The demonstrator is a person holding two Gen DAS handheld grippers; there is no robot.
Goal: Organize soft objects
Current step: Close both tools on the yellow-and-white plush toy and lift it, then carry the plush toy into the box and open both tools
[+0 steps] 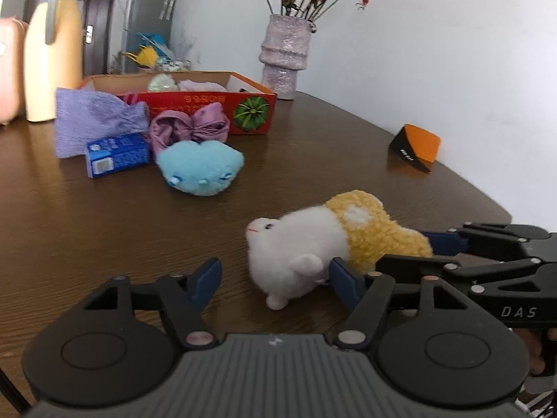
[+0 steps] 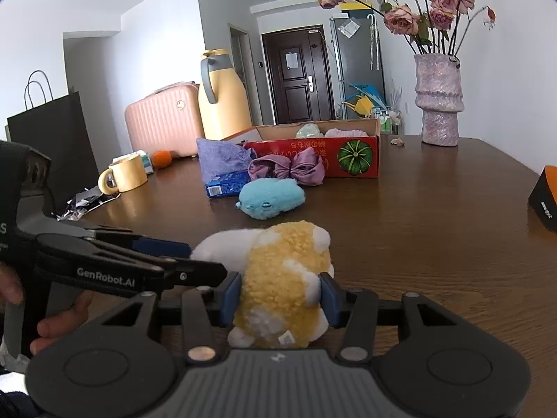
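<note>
Task about partway, judging by layout. Red cardboard box (image 2: 358, 155) at far side of surface (image 2: 417, 230) already holding at least two soft items: a pale green one (image 2: 308, 130) and a pale pink-white one (image 2: 344, 132). Exact nature of both not clear at this range.

Still outside the box, all on the surface:
- white-and-yellow plush hamster (image 2: 282, 285), nearest the cameras;
- blue plush (image 2: 269, 198), between hamster and box;
- purple satin bow (image 2: 289, 169), just in front of the box wall;
- lavender crinkled cloth (image 2: 222, 156), beside the bow, at the box's corner;
- blue carton (image 2: 226, 183), touching or just beside the cloth; probably not a soft item.

Right gripper (image 2: 280, 299) closed to a narrow-medium gap on the hamster's yellow rear half, blue pads pressing into the fleece on both sides. Hamster low, at or just off the surface; cannot tell which.

Left gripper (image 1: 275, 278) partly open, nothing clamped. In left wrist view, one pad (image 1: 343, 278) close against the hamster's white side, possibly touching; other pad (image 1: 205, 275) clear of it. Hamster's head end lies towards this gripper.

Remaining, as judged: hamster to box, then blue plush, bow, cloth. Box room looks sufficient. Vase (image 2: 438, 99) near the box's far corner, worth avoiding on the carry.
</note>
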